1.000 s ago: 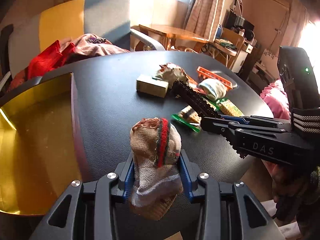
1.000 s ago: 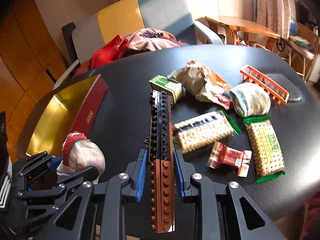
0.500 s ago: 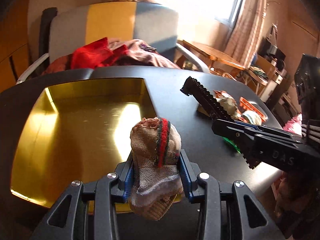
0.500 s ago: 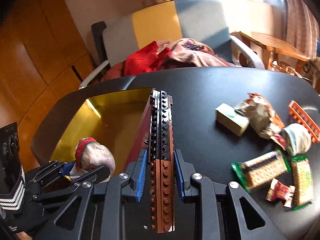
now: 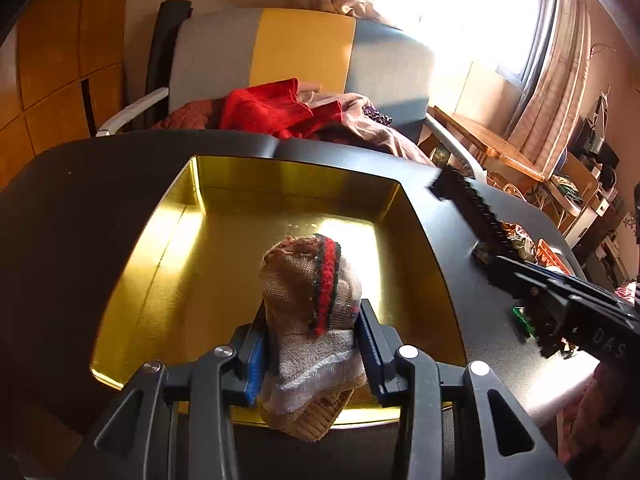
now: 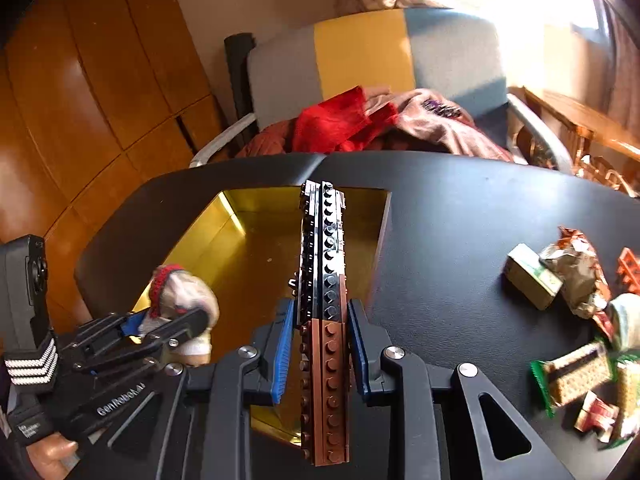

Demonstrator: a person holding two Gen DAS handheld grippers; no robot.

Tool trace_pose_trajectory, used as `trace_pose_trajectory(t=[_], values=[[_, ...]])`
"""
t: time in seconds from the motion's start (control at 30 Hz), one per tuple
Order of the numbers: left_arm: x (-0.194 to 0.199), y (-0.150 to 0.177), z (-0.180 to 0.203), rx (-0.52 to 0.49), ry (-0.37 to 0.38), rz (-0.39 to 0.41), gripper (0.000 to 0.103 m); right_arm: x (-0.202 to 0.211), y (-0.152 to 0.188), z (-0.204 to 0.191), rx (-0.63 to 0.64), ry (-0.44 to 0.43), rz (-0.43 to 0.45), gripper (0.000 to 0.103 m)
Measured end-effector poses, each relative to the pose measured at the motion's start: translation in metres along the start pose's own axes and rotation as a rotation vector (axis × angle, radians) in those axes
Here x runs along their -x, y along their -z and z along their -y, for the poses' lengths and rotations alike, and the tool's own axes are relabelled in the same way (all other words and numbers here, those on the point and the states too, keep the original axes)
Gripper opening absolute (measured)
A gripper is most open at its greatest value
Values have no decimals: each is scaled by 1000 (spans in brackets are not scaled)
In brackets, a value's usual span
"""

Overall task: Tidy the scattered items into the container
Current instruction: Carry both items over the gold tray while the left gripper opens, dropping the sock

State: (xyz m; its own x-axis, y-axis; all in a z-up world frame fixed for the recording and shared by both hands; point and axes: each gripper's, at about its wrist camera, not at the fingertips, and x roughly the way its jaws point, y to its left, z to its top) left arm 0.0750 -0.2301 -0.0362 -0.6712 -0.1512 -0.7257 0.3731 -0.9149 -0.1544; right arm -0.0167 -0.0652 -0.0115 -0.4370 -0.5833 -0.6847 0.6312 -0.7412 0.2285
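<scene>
My left gripper is shut on a rolled beige sock with a red and dark stripe. It hangs over the near part of the gold tin, which is bare inside. My right gripper is shut on a long studded brick bar, black at the far end and brown near the pads. The bar reaches out over the tin's right side. In the right wrist view the left gripper and the sock show at lower left. The right gripper and its bar show at the right of the left wrist view.
Several snack packets, a small green-and-tan box, a crumpled wrapper, a rolled pale sock and an orange comb-like piece lie on the black table at right. A chair with red and pink clothes stands behind the table.
Both grippers swung left, from above the scattered items to over the gold tin, each keeping its load. The tin now fills the middle of both views.
</scene>
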Motion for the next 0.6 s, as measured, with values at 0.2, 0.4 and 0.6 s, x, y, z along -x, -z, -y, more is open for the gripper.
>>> trace_pose_trajectory(t=[0.2,0.4,0.6], values=[[-13,0,1,4,7,-32,40,22,47,62,-104,208,-26,27],[-46,0,9,-26,-30,-97,40,32,80,111,-223,276,-56,27],[-70,2,8,-39,-71,-151,40,33,91,126,-250,287,-60,27]])
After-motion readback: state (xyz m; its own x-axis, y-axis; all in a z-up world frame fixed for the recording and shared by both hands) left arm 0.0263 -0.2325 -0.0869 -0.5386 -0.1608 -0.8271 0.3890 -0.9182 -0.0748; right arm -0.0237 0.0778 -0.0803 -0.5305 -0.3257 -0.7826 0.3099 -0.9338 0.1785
